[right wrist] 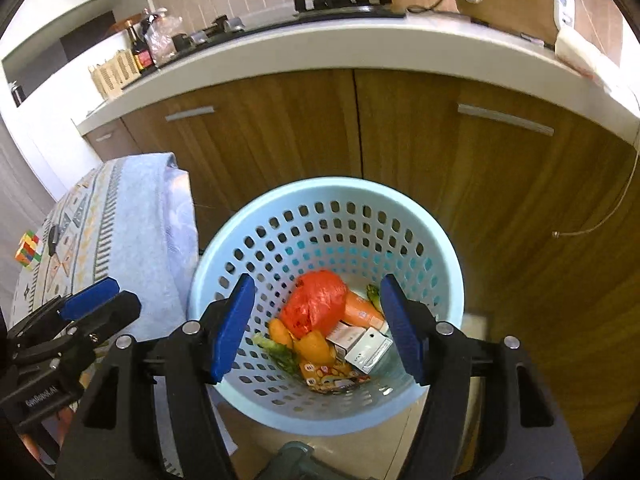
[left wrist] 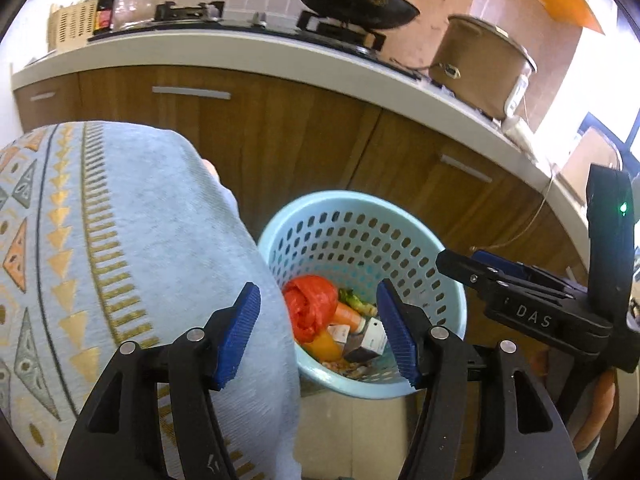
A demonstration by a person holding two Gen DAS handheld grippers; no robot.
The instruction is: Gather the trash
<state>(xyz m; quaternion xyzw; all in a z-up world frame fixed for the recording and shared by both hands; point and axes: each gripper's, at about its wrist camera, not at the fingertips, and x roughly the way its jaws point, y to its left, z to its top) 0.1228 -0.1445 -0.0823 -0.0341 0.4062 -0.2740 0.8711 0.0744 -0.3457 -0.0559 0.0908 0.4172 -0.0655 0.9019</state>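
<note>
A light blue perforated basket point(right wrist: 248, 240) stands on the floor by the cabinets; it also shows in the left wrist view point(left wrist: 320, 220). It holds a crumpled red bag point(right wrist: 316, 306), orange peel point(right wrist: 316, 346), small white cartons point(right wrist: 366, 346), green scraps and a printed wrapper. My right gripper point(right wrist: 320, 328) is open and empty above the basket. My left gripper point(left wrist: 320, 334) is open and empty, partly over the cloth-covered table edge, left of the basket. The red bag point(left wrist: 312, 304) shows in the left wrist view too.
A table with a pale blue patterned cloth point(right wrist: 120, 232) stands left of the basket, with a colour cube point(right wrist: 28, 249) on it. Wooden cabinet doors point(right wrist: 280, 136) and a white countertop point(right wrist: 320, 48) with a stove, a wok and a pot lie behind.
</note>
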